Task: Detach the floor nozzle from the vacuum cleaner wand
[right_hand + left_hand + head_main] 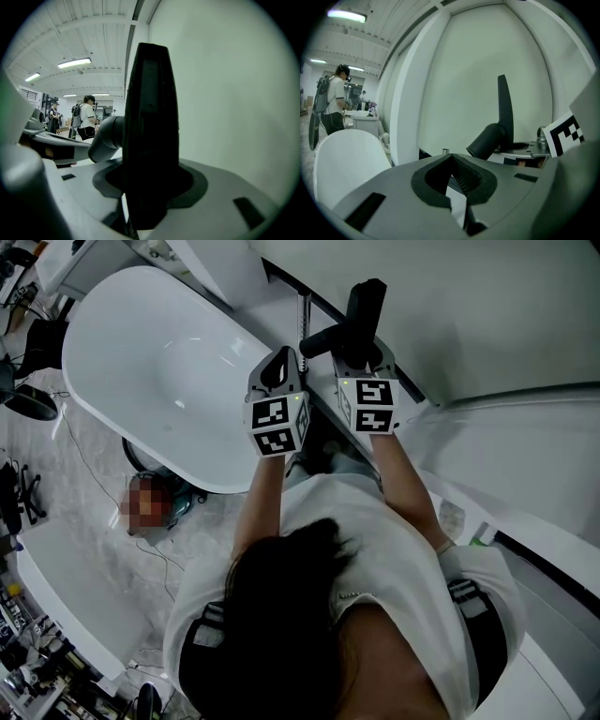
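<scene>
Left gripper (451,155) jaws closed, empty; right gripper (150,169) jaws clamp black nozzle (151,112), lower end hidden.

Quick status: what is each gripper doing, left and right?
Left gripper: closed, empty.
Right gripper: closed on the nozzle.

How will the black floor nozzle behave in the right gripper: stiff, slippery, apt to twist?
Probably stiff: the floor nozzle stands upright between the right gripper's jaws without sagging. Its smooth dark surface may be slippery. The round neck juts to one side, so it may twist in the grip.
</scene>
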